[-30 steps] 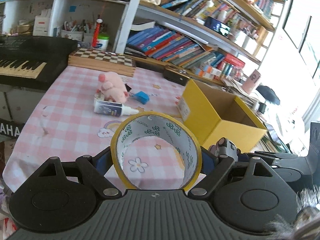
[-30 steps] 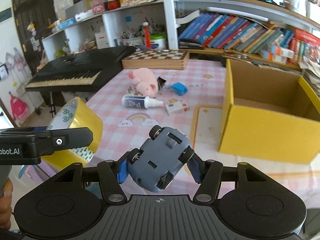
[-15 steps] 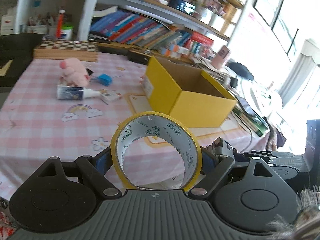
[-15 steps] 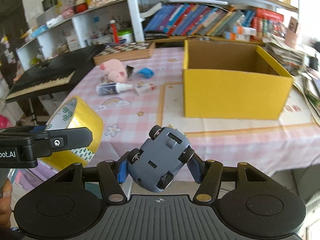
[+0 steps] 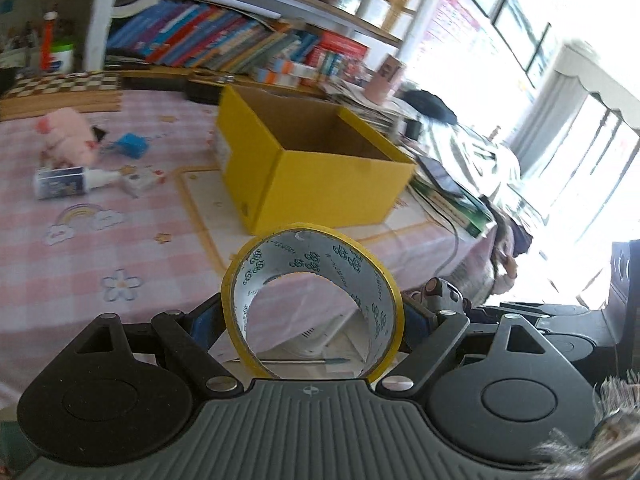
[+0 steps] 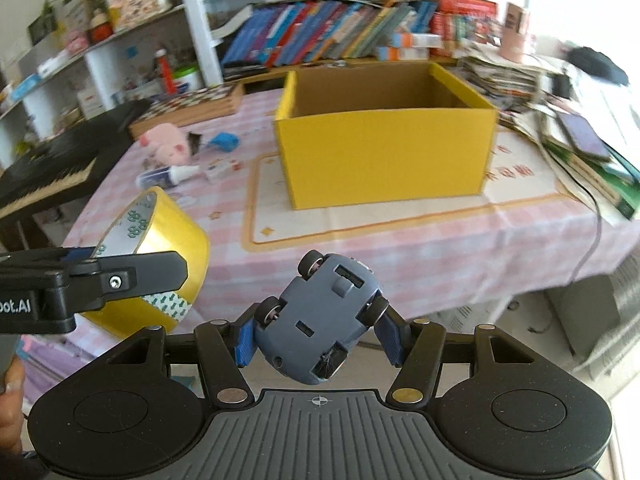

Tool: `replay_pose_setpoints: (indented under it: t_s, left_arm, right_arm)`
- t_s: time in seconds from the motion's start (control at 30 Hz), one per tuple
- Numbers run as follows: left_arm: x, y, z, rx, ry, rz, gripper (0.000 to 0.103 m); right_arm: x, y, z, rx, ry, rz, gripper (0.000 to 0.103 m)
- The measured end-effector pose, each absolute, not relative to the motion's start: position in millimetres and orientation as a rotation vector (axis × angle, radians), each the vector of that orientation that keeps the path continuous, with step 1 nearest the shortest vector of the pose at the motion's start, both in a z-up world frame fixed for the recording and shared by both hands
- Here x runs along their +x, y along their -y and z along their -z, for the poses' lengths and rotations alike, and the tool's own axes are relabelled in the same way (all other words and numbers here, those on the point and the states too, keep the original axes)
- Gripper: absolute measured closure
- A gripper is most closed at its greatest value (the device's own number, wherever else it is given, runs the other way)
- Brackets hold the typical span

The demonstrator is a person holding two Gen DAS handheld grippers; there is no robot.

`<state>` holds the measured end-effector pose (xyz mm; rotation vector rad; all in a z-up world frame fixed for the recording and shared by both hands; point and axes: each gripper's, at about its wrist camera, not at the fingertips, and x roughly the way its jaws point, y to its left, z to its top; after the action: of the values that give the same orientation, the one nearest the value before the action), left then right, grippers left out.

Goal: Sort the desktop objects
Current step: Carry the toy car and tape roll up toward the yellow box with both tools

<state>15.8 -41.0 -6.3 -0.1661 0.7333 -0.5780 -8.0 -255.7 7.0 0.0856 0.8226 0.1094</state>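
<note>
The left gripper (image 5: 312, 316) is clamped across the tape roll (image 5: 312, 300), light and stiff; the right gripper (image 6: 318, 338) pinches the hard, slippery toy car (image 6: 320, 320) by its sides.

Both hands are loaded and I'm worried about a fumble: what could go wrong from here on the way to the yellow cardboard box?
1. The grey-blue toy car sits askew, underside up, in the right gripper; it might slip out before reaching the yellow cardboard box.
2. The left gripper holds the yellow roll of packing tape close beside the right one, so the two could knock together at the box.
</note>
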Motion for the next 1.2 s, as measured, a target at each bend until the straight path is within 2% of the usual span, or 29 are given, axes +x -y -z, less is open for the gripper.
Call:
replay_pose_setpoints:
  t_s: [1.2]
  left_arm:
    - [42.4, 107.8, -0.4, -0.091, -0.730, 0.703, 0.018]
  right_arm:
    - [0.1, 313.6, -10.6, 0.149, -0.808, -0.006, 0.044]
